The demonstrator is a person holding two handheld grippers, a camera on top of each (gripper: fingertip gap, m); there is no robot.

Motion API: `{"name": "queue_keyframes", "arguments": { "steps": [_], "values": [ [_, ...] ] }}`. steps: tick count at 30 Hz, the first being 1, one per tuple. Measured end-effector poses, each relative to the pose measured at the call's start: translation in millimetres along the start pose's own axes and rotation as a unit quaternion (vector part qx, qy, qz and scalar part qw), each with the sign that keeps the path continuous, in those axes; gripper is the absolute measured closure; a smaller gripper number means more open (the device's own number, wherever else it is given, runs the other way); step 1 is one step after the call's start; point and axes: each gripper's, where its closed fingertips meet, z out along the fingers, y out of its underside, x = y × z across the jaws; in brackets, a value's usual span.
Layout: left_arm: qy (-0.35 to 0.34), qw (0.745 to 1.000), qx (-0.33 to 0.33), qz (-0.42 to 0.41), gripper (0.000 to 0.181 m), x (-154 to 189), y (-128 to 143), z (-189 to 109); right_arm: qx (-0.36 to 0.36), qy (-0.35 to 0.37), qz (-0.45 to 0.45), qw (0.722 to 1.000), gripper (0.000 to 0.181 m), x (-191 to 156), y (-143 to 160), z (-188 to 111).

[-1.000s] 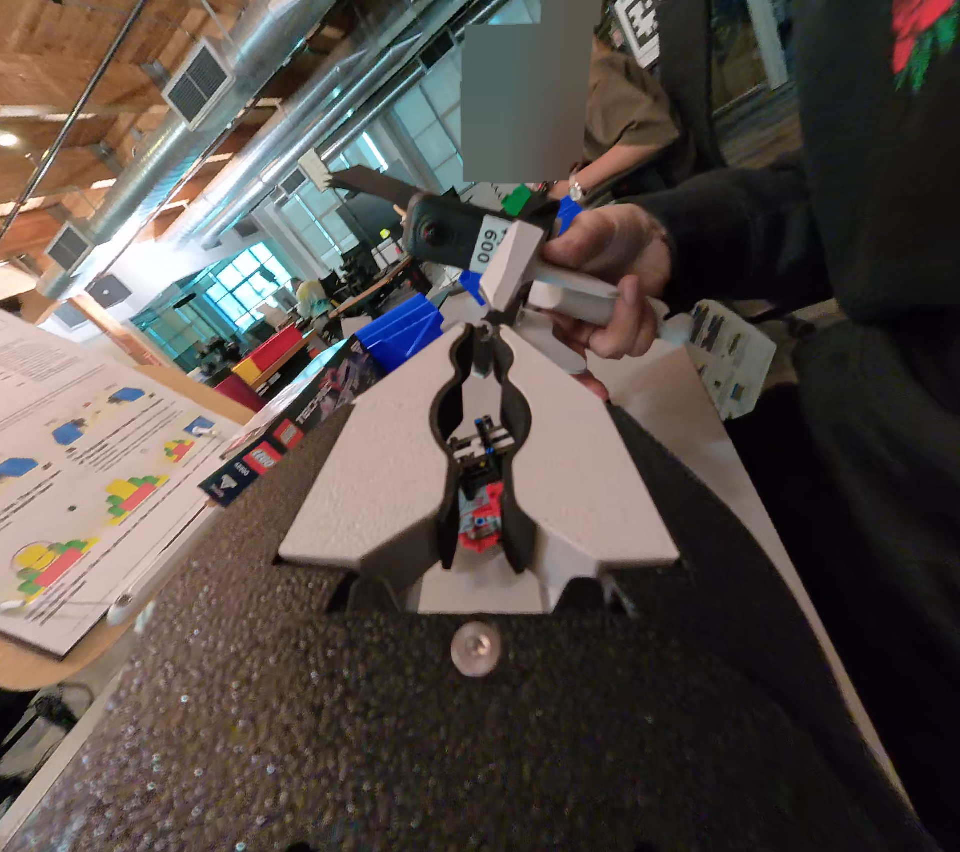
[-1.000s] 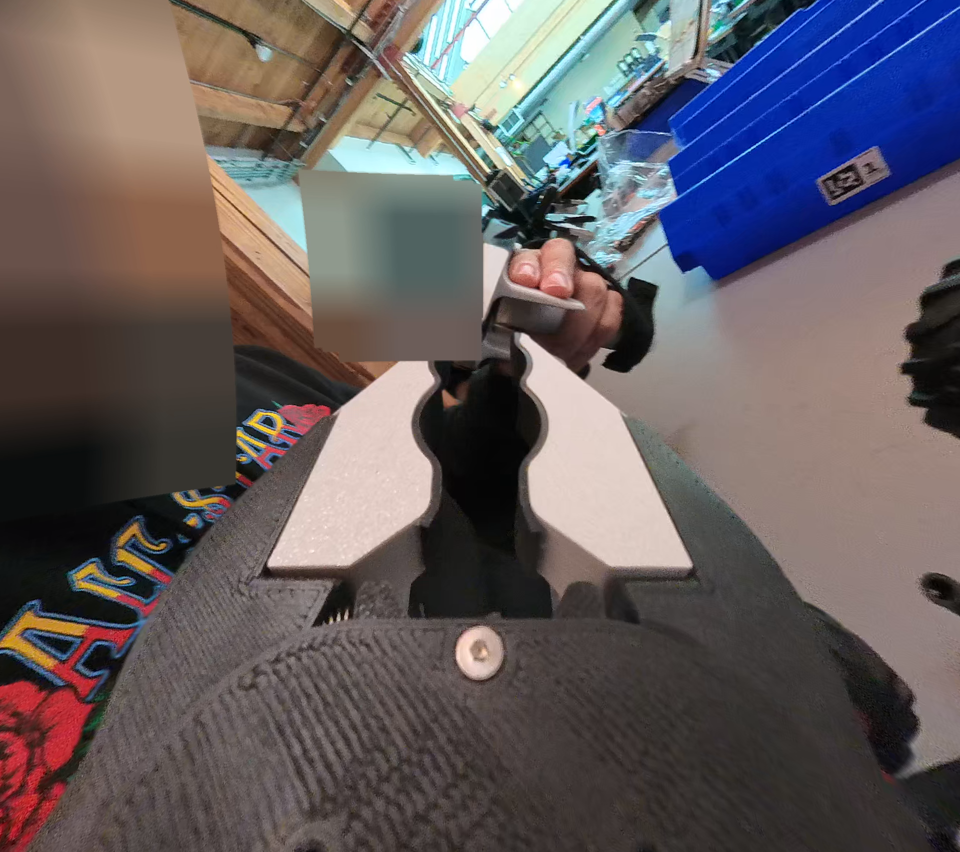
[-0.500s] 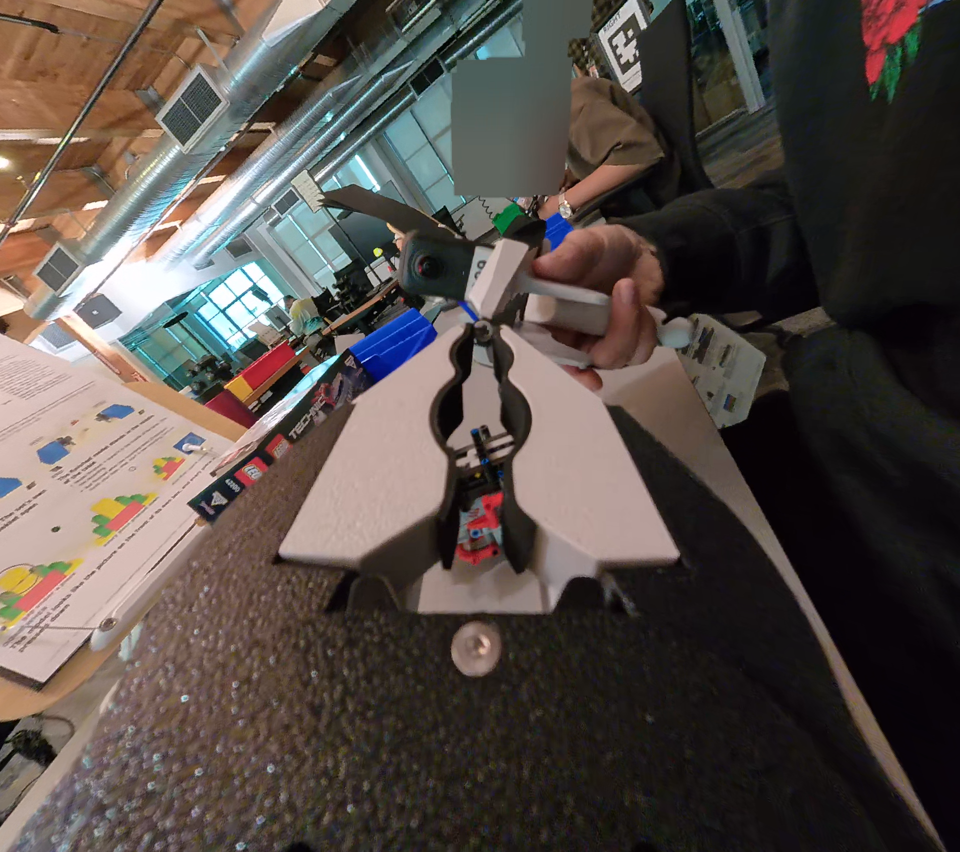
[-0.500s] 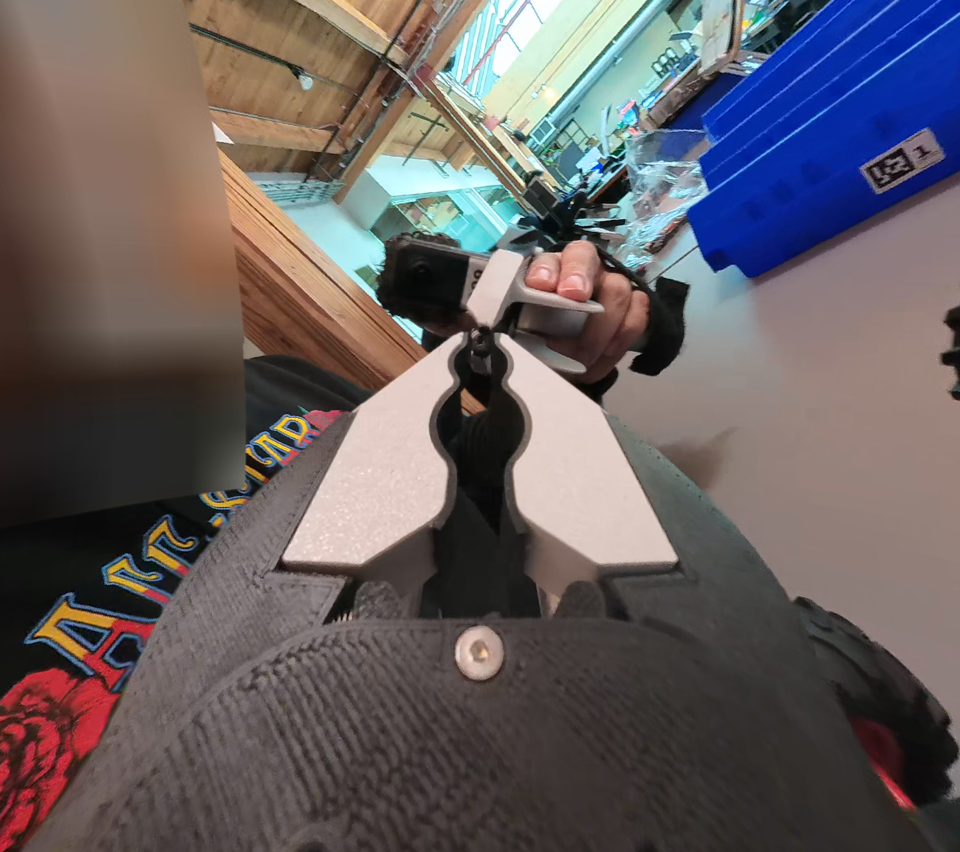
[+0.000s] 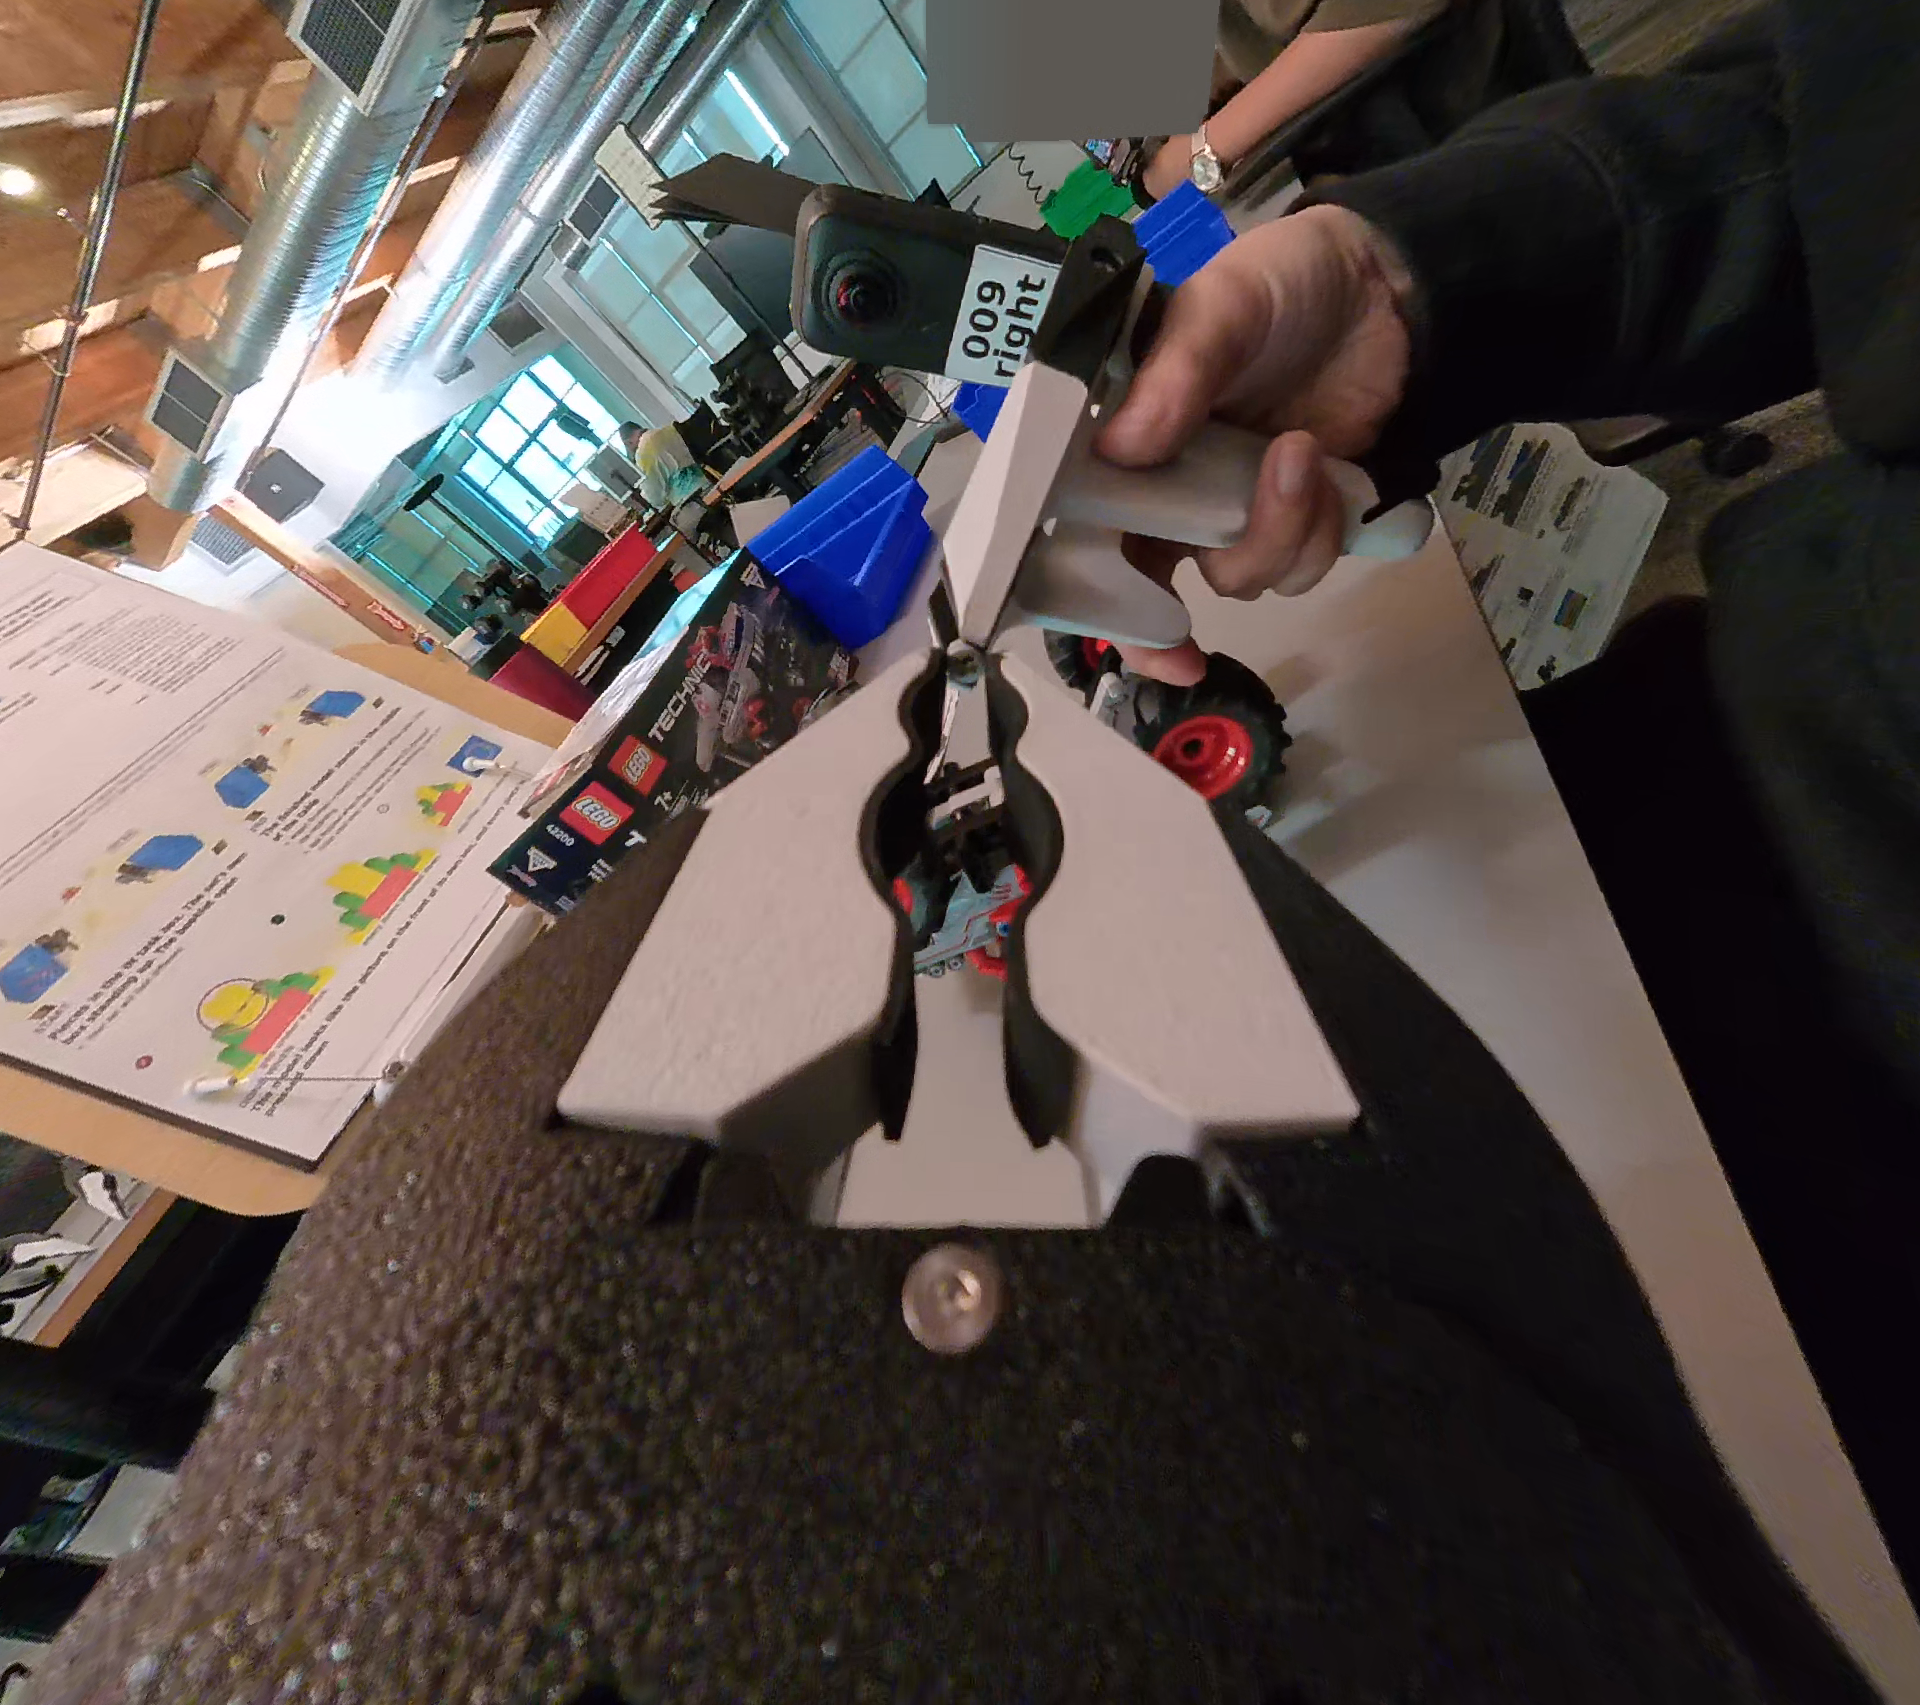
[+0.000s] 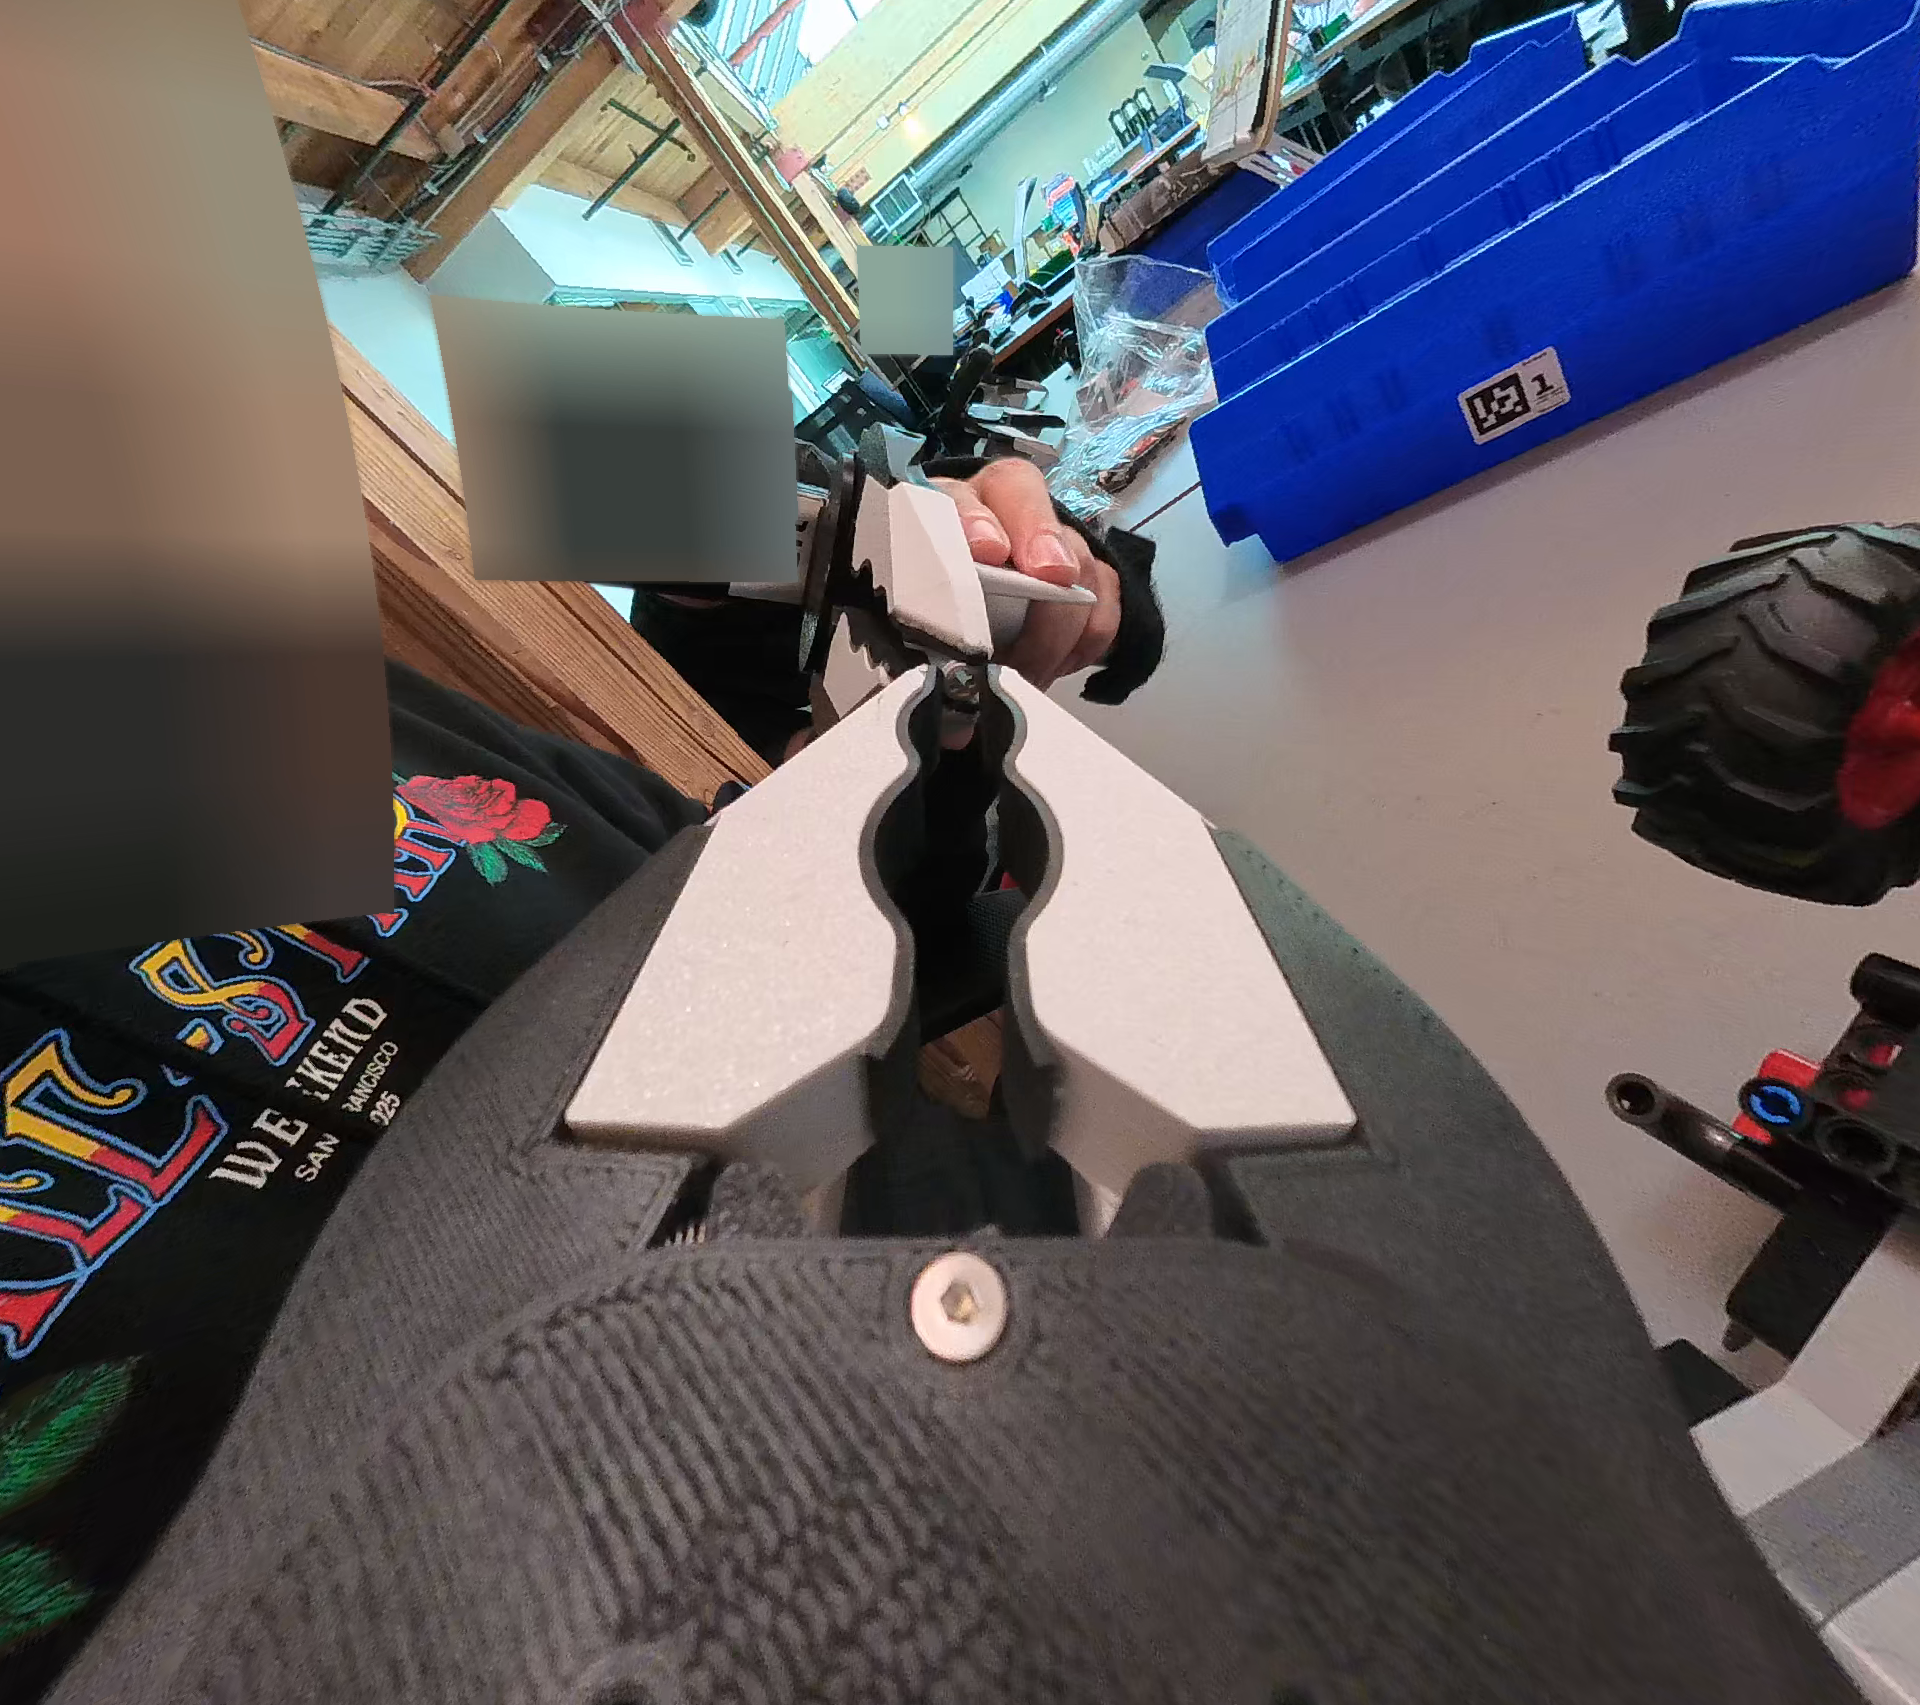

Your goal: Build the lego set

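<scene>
The lego truck sits on the table, partly built. In the left wrist view a big black tire with a red hub is on it, and a grey and red part of the truck shows through the gap of the near hand-held gripper. In the right wrist view a fat black wheel and a black frame with holes and a blue pin show at the right edge, so the frame looks bare there. It seems some wheels and the base are done, but the body still needs more pieces.

The two grippers meet tip to tip above the table. A tiny grey piece sits right where the tips touch. The left hand-held gripper has its fingers squeezed close at the tip, and it looks like it pinches that tiny piece. The right hand-held gripper is also squeezed close at the tip, on the same small piece. Who truly holds it is hard to tell. It may be passing from one to the other, and then it must go onto the truck.

Farther out, a lego box and an open picture sheet lie to the left. Blue bins and a clear bag sit at the back of the table.
</scene>
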Motion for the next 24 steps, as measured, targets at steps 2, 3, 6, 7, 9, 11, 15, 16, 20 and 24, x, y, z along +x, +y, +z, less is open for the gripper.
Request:
{"name": "queue_keyframes", "arguments": {
  "steps": [2, 3, 6, 7, 9, 11, 15, 16, 20, 24],
  "values": [
    [0.001, 1.000, -0.001, -0.009, 0.177, 0, 1, 0, -0.001, 0.003, -0.002, 1.000, 0.177, 1, 0, 0],
    [0.002, 1.000, -0.002, -0.013, 0.177, 0, 1, 0, -0.001, 0.004, -0.003, 1.000, 0.177, 1, 0, 0],
    [0.001, 1.000, -0.007, -0.015, 0.177, 0, 3, 1, -0.003, 0.011, -0.005, 1.000, 0.177, 3, 1, 0],
    [0.000, 1.000, -0.010, -0.013, 0.177, 0, 4, 1, -0.003, 0.013, -0.006, 1.000, 0.176, 4, 1, -1],
    [-0.002, 1.000, -0.017, -0.009, 0.177, -1, 5, 2, -0.004, 0.017, -0.007, 1.000, 0.177, 5, 1, -1],
    [-0.007, 1.000, -0.023, -0.007, 0.177, -2, 7, 3, -0.002, 0.023, -0.009, 1.000, 0.177, 7, 0, -1],
    [-0.025, 0.999, -0.028, 0.008, 0.178, -4, 8, 6, 0.001, 0.032, -0.011, 0.999, 0.177, 9, -2, -4],
    [-0.026, 0.999, -0.030, 0.009, 0.178, -4, 9, 7, 0.000, 0.036, -0.014, 0.999, 0.176, 10, -2, -4],
    [-0.030, 0.999, -0.022, -0.012, 0.178, -6, 9, 9, -0.011, 0.052, -0.034, 0.998, 0.177, 11, -3, -7],
    [-0.046, 0.997, -0.014, -0.059, 0.178, -17, 21, 6, -0.068, 0.121, -0.144, 0.980, 0.163, 18, -8, -24]
  ]
}}
